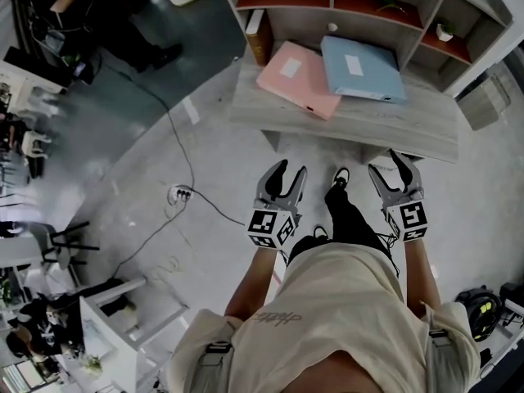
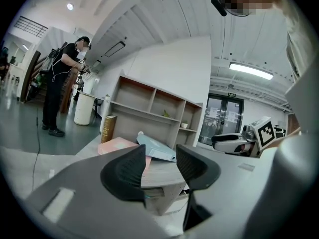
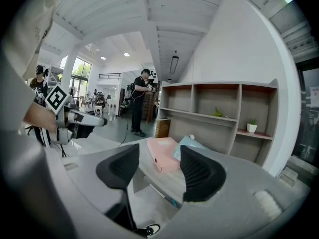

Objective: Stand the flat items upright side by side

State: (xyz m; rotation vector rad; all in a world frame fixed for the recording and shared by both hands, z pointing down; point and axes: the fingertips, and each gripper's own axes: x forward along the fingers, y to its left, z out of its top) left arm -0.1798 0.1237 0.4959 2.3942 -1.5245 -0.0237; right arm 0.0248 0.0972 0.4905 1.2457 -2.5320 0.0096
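Observation:
A pink binder (image 1: 297,80) and a blue binder (image 1: 363,69) lie flat side by side on the grey desk (image 1: 352,129), the blue one overlapping the pink one's edge. Both grippers hover short of the desk's near edge, above the floor. My left gripper (image 1: 291,169) is open with nothing between its fingers; past them, the left gripper view shows the pink binder (image 2: 117,146) and the blue binder (image 2: 157,148). My right gripper (image 1: 385,164) is open and empty too, and the right gripper view shows the pink binder (image 3: 164,153) and the blue binder (image 3: 182,147) ahead of it.
A shelf unit (image 1: 368,11) with small potted plants stands at the desk's back. A brown book (image 1: 256,35) stands upright at the shelf's left end. A cable and power strip (image 1: 180,192) lie on the floor to the left. A person (image 2: 62,83) stands farther off.

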